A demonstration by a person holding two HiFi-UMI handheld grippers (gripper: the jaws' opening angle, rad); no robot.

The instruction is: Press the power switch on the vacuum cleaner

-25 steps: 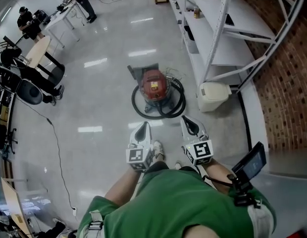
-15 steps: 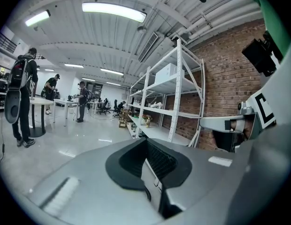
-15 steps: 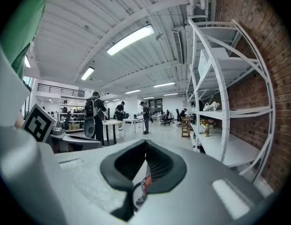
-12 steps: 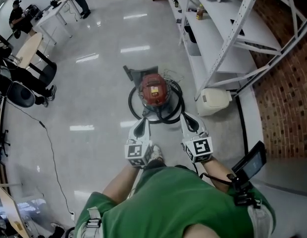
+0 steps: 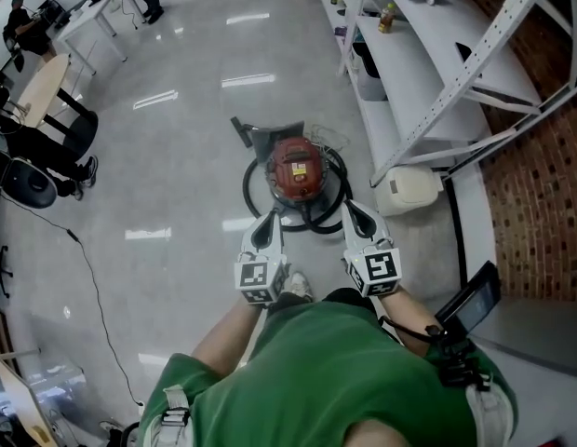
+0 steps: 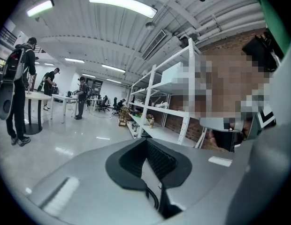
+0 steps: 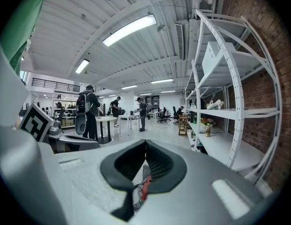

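The glossy pale grey floor (image 5: pixel 177 156) fills most of what is under me, with the tall white metal shelving (image 5: pixel 428 73) running along my right side. The task's thing, the round red canister vacuum cleaner (image 5: pixel 296 168), sits on that floor straight ahead of my feet, near the foot of the shelving. Its black ribbed hose (image 5: pixel 333 198) lies coiled round its base. A squat white plastic bin (image 5: pixel 411 188) stands just beside it to the right.

My left gripper (image 5: pixel 266 228) and my right gripper (image 5: pixel 355 220) both hover near the vacuum's near edge, touching nothing. Each has its jaws closed tip to tip with nothing between them. Through the slit below the right one's tips I glimpse a sliver of red.

I judge the canister a hard, smooth plastic shell, fairly heavy, which could slide on this slick floor if pushed sideways. The hose is soft and would snag a jaw. Nothing needs gripping: closed tips make a good blunt finger, pressed straight down on the top. I cannot pick out the switch from here; only a pale label (image 5: pixel 294 163) shows on the lid.
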